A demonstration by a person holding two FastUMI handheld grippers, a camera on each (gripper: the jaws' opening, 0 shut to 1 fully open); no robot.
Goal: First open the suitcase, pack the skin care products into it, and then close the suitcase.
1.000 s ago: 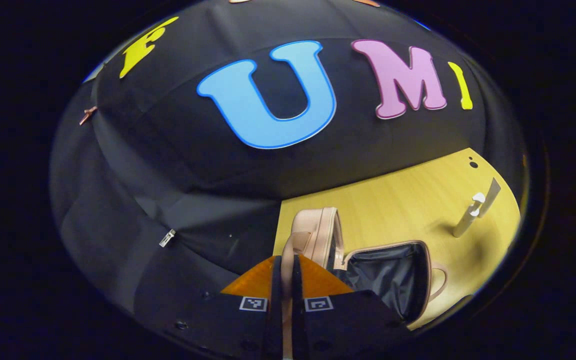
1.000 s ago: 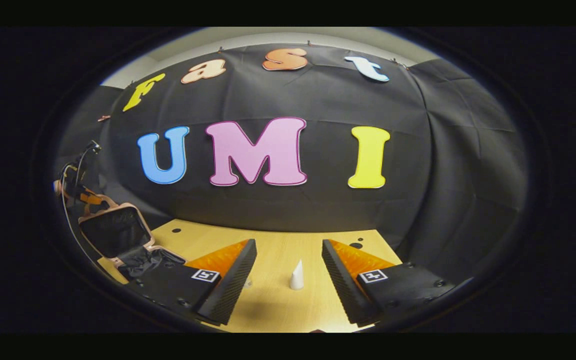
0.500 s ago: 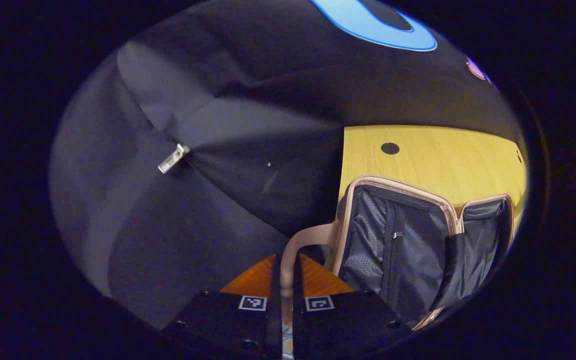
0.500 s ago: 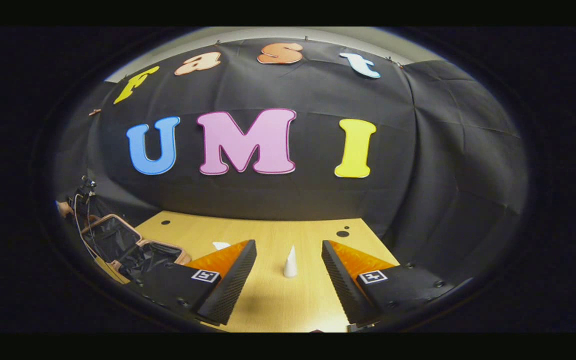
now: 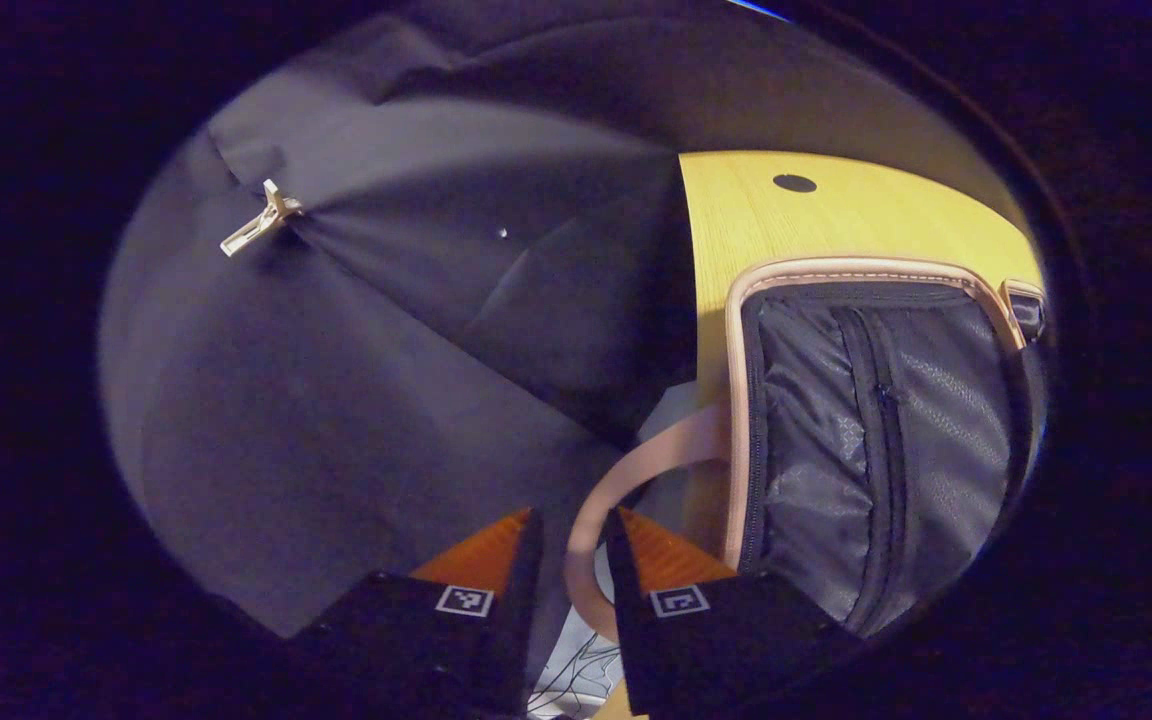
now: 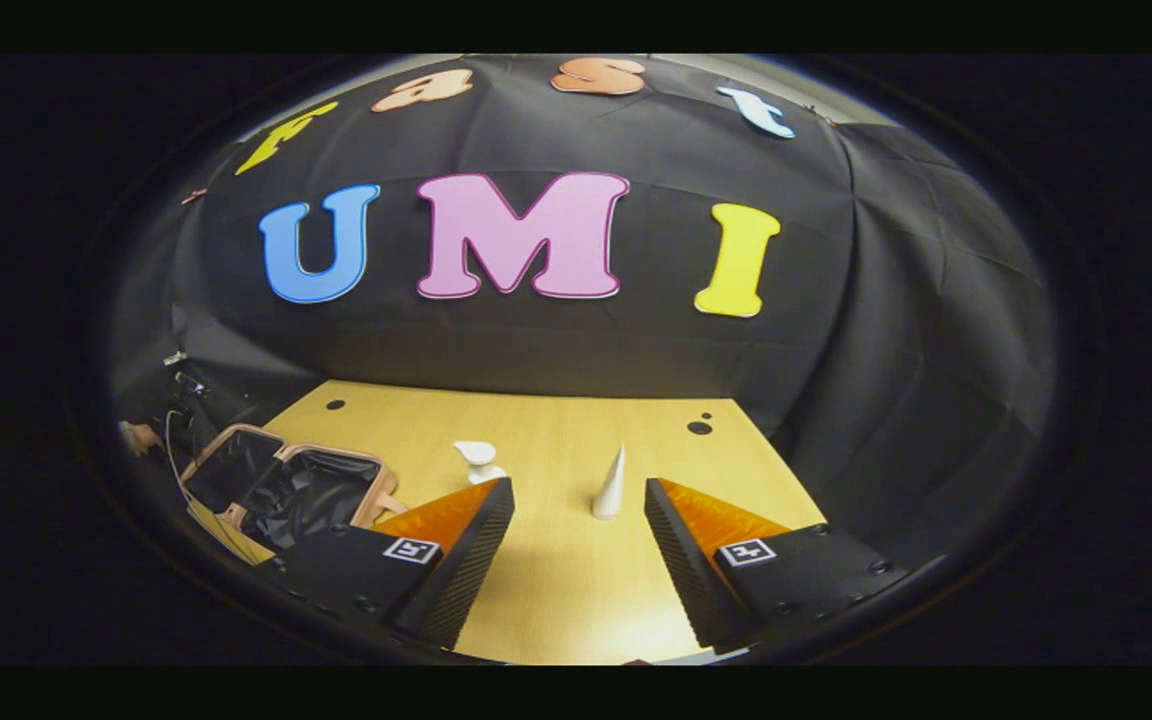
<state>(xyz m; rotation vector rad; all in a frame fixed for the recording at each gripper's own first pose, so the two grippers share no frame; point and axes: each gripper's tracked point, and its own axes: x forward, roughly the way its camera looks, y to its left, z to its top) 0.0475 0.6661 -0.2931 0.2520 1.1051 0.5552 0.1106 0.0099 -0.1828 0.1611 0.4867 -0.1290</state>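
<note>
Straddling the curved pink handle (image 5: pixel 616 480) of the open pink suitcase with black lining (image 5: pixel 876 450), the left claw (image 5: pixel 570 560) has its two orange-and-black fingers slightly parted; the strap passes through the gap, and whether either pad touches it cannot be told. Just beyond the fingertips the handle arcs up and right to join the suitcase's pink-trimmed rim, which lies on the yellow wooden counter (image 5: pixel 836 220) at its left edge. A zipped black lining panel faces the camera, its zip running near to far. Past the counter's edge hangs the booth's black cloth wall (image 5: pixel 366 380), pinned by a pale clip (image 5: pixel 258 218), and a small dark hole (image 5: pixel 794 183) marks the counter beyond the suitcase.

In the right gripper view, the right claw (image 6: pixel 578 545) is spread wide and holds nothing, its fingers framing bare counter. Ahead, roughly between the fingertips and nearer the right one, a small white cone-shaped skin care container (image 6: pixel 611 483) stands upright, tip up, apart from both fingers. To its left, near the left fingertip, stands a white pump-top bottle (image 6: pixel 479 460), partly hidden behind that finger. Farther left the suitcase lies flat with both halves splayed open, its long axis running toward the counter's left edge, well apart from this claw.
</note>
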